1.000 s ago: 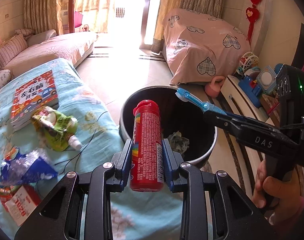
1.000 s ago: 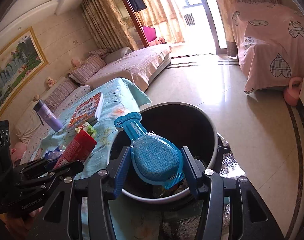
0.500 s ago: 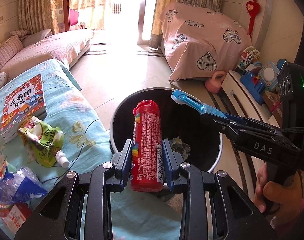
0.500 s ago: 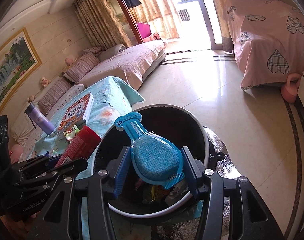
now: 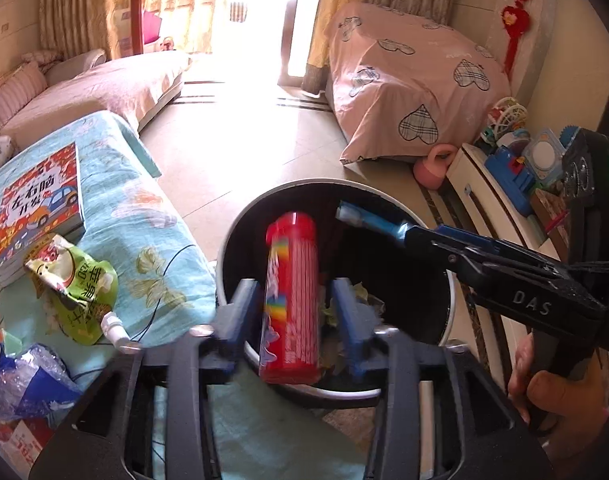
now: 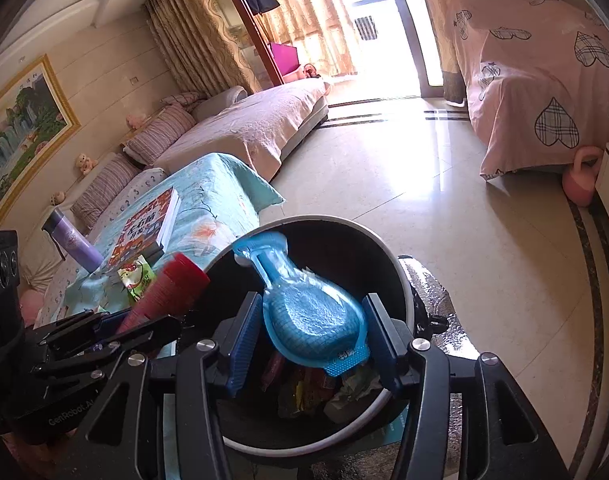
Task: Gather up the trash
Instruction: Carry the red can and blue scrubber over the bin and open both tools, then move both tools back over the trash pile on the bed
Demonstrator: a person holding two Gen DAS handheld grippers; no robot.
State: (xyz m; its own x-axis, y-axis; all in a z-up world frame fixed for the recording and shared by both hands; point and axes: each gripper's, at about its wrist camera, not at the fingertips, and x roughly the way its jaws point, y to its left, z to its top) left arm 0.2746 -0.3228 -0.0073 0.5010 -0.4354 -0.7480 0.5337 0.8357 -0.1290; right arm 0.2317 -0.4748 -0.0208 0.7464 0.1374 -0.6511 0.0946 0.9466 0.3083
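Observation:
A black round bin [image 5: 450, 280] with a pale rim stands on the floor below both grippers, with trash in its bottom. My left gripper [image 5: 296, 306] is over the bin and its jaws are opening. The red tube [image 5: 290, 300] between them is blurred, with a gap on each side. In the right wrist view my right gripper [image 6: 310, 334] is also over the bin [image 6: 402, 280] with its jaws opening. The blue blister pack [image 6: 312, 316] between them hangs tilted and blurred, clear of the pads. The right gripper [image 5: 424, 236] shows in the left wrist view too.
On the turquoise cloth [image 5: 144, 216] left of the bin lie a green drink pouch [image 5: 76, 292], a picture book [image 5: 40, 204], a blue-and-clear wrapper [image 5: 24, 380] and a red-white packet [image 5: 20, 440]. A purple bottle [image 6: 72, 244] stands further back. A toy shelf [image 5: 516, 176] is on the right.
Both grippers moved further over the bin. The left jaws spread and the red tube came loose, slipping down. The right jaws widened a little and the blue pack tilted.

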